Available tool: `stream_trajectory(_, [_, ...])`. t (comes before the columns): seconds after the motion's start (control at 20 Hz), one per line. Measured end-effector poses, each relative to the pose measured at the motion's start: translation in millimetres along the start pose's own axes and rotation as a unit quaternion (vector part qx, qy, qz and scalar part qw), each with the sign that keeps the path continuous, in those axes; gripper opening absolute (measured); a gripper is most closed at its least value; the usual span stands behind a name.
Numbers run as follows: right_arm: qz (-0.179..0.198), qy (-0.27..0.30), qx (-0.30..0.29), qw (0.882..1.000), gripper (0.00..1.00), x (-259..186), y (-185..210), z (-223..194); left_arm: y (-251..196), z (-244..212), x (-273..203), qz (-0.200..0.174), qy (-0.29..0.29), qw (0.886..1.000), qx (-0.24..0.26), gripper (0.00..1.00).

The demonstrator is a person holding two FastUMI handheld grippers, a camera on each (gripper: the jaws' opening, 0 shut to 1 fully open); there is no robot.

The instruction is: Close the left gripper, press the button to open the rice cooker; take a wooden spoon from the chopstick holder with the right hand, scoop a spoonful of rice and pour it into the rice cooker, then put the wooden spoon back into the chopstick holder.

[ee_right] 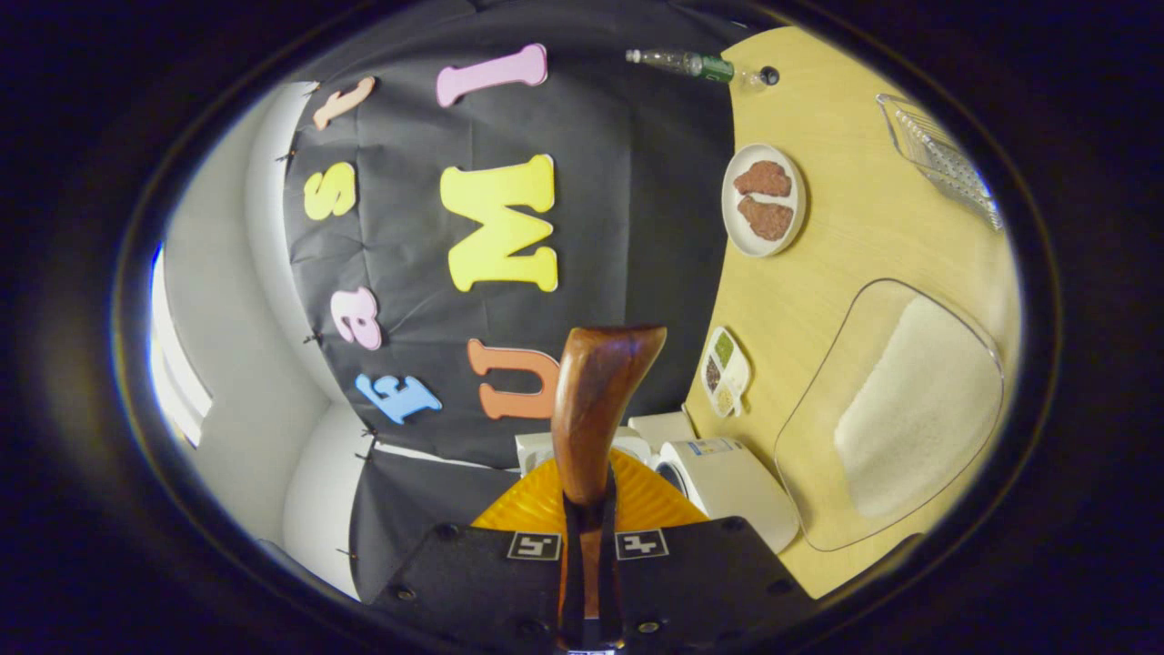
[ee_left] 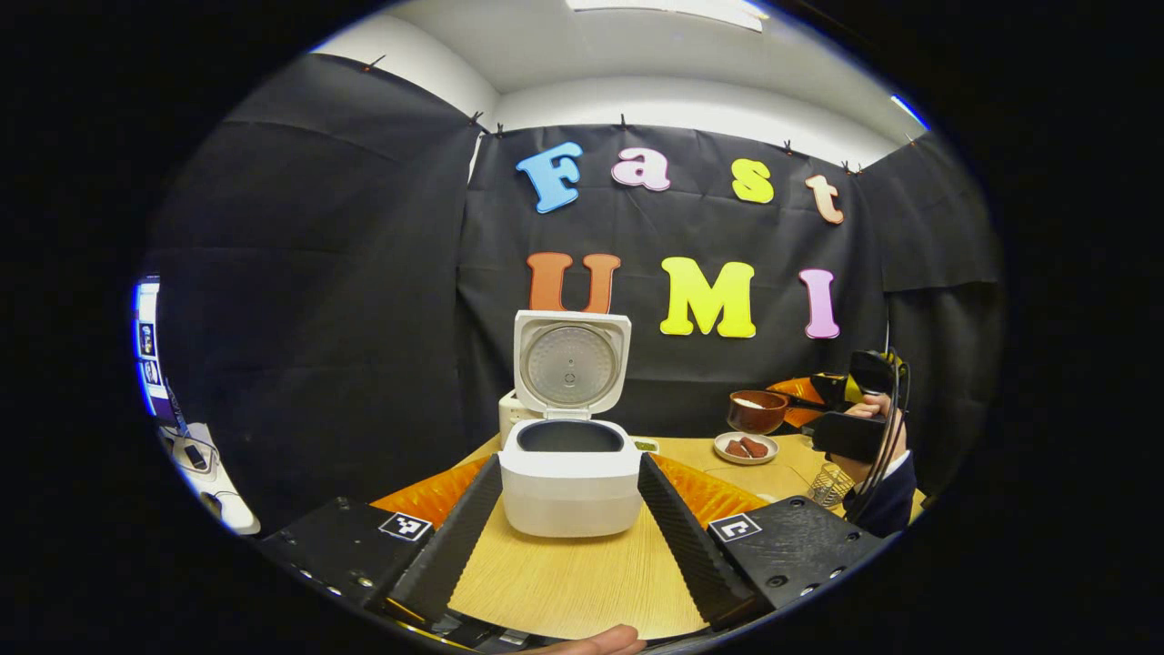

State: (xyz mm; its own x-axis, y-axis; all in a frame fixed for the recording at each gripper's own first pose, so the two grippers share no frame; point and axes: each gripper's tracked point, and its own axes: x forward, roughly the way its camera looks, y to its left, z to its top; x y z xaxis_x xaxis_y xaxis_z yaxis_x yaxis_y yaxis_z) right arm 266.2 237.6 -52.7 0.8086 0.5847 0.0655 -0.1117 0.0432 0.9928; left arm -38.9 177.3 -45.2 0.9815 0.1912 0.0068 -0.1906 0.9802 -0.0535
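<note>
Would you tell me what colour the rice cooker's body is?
White; the rice cooker, lid up, shows best in the left gripper view.

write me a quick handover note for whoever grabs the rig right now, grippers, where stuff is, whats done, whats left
Left gripper: open, empty, held in front of the rice cooker.
Right gripper: shut on the wooden spoon, rolled sideways; in the left gripper view the spoon's bowl is raised, with something white in it.
Things: cooker on the table, lid standing open. A clear tray of rice lies below the right gripper.
Done: cooker opened, spoon taken, rice apparently scooped.
Left: pour the rice into the cooker, then return the spoon to the chopstick holder.
</note>
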Motion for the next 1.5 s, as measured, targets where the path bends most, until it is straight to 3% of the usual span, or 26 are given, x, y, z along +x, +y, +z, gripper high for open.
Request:
stream_trajectory(0.15, [-0.004,0.016,-0.017,1.000,0.12,24,10,-22,9,8,-9,0.004,-0.008,1.000,-0.008,0.94])
stream_trajectory(0.2, [-0.005,0.018,-0.028,0.999,0.04,34,13,-27,12,11,-10,0.006,-0.010,1.000,-0.009,0.93])
stream_trajectory(0.3, [-0.005,0.020,-0.065,0.998,0.08,53,22,-37,19,13,-15,0.012,-0.009,1.000,-0.007,0.93])
stream_trajectory(0.5, [-0.021,0.028,-0.149,0.988,0.08,95,33,-55,24,13,-17,0.018,-0.010,1.000,-0.001,0.93])
stream_trajectory(0.6, [-0.030,0.026,-0.184,0.982,0.12,115,35,-60,26,8,-17,0.019,-0.002,1.000,0.004,0.93])
stream_trajectory(0.75, [-0.045,0.023,-0.234,0.971,0.04,144,35,-69,31,5,-20,0.026,0.006,1.000,0.013,0.93])
stream_trajectory(0.8, [-0.049,0.025,-0.252,0.966,0.08,155,34,-74,31,5,-21,0.026,0.008,1.000,0.013,0.93])
stream_trajectory(1.05, [-0.066,0.040,-0.344,0.936,0.08,199,22,-103,37,3,-23,0.031,0.011,0.999,0.012,0.93])
stream_trajectory(1.2, [-0.050,0.067,-0.389,0.917,0.12,221,20,-124,40,-1,-26,0.027,0.016,0.999,0.010,0.93])
stream_trajectory(1.25, [-0.048,0.069,-0.405,0.910,0.05,224,18,-126,41,-2,-26,0.027,0.018,0.999,0.007,0.93])
stream_trajectory(1.3, [-0.046,0.066,-0.423,0.902,0.08,228,18,-126,40,-3,-26,0.023,0.020,1.000,0.004,0.93])
stream_trajectory(1.5, [-0.041,0.059,-0.488,0.870,0.09,238,13,-127,38,-11,-28,0.014,0.031,0.999,0.012,0.93])
